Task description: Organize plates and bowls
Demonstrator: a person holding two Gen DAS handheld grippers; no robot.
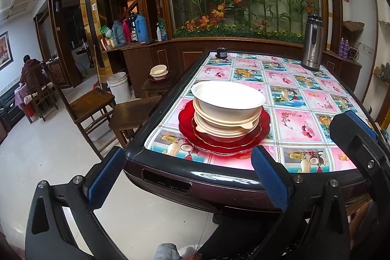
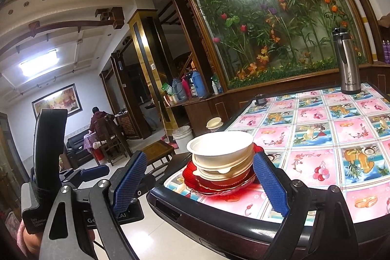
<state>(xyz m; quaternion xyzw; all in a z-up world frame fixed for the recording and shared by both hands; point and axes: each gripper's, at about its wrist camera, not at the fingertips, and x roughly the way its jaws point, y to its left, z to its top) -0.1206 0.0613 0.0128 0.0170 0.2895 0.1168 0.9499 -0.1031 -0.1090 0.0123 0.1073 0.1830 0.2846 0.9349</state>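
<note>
A stack of cream bowls (image 1: 228, 101) sits on several red glass plates (image 1: 190, 123) at the near left corner of the table (image 1: 304, 99). My left gripper (image 1: 189, 178) is open just off the table's front edge, short of the stack, with nothing between its blue pads. In the right wrist view the same bowls (image 2: 221, 148) and red plates (image 2: 192, 174) lie ahead of my right gripper (image 2: 198, 183), which is also open and empty. One right finger (image 1: 358, 123) shows at the left view's right edge.
A second small stack of cream bowls (image 1: 159, 72) rests on a dark stool beside the table. A steel thermos (image 1: 313, 43) stands at the table's far right. Wooden chairs (image 1: 92, 109) and a white bucket (image 1: 119, 87) are on the left, and a person (image 1: 29, 70) sits far off.
</note>
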